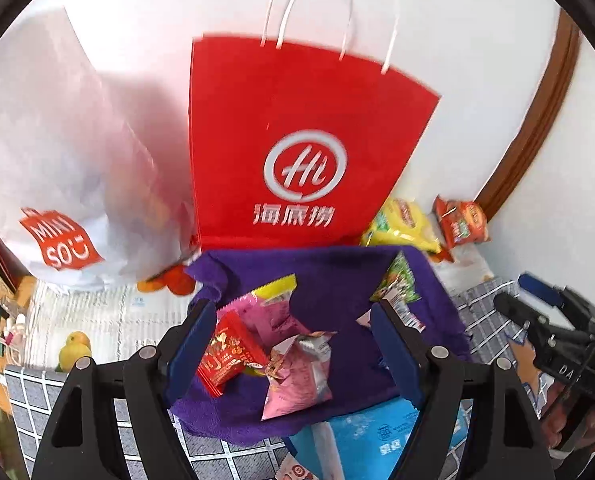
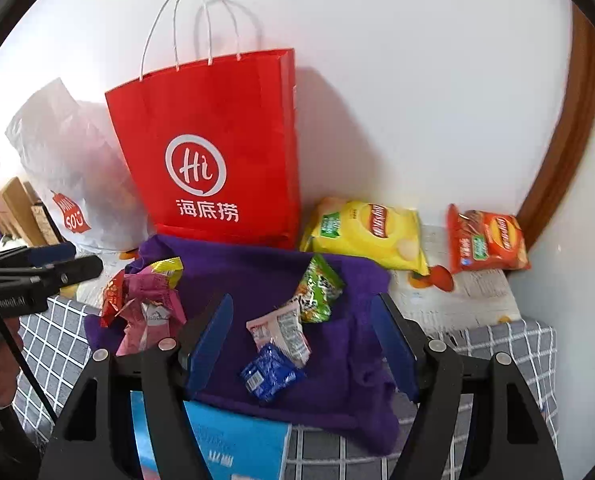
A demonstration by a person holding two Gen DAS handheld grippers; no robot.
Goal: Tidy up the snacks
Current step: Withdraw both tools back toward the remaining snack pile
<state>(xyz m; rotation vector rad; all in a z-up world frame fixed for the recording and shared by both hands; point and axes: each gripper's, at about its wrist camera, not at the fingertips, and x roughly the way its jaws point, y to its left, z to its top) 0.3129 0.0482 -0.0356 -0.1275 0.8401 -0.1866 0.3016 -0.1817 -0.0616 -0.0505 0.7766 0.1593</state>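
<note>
White wall backs a surface covered in a grey checked cloth (image 2: 509, 344); what lies under the cloth is hidden. At far left a translucent white plastic bag (image 1: 57, 152) slumps, its contents too blurred to make out. Beside it a red paper bag (image 2: 217, 148) stands upright against the wall. In front of it a purple towel (image 2: 257, 280) carries the small snacks: a red packet (image 1: 227, 354) and pink wrappers (image 1: 297, 376) heaped together at its left, a green packet (image 2: 317, 288), a white-and-pink packet (image 2: 281, 330) and a blue packet (image 2: 269, 372) toward its middle. A light blue pack (image 2: 233, 444) is cut off by the lower edge. Right of the red bag lie a yellow chip bag (image 2: 369, 236) and an orange chip bag (image 2: 489, 244).

The left hand-held gripper (image 1: 293, 344) and right hand-held gripper (image 2: 303, 344) both hang above the towel, jaws apart, gripping nothing.
</note>
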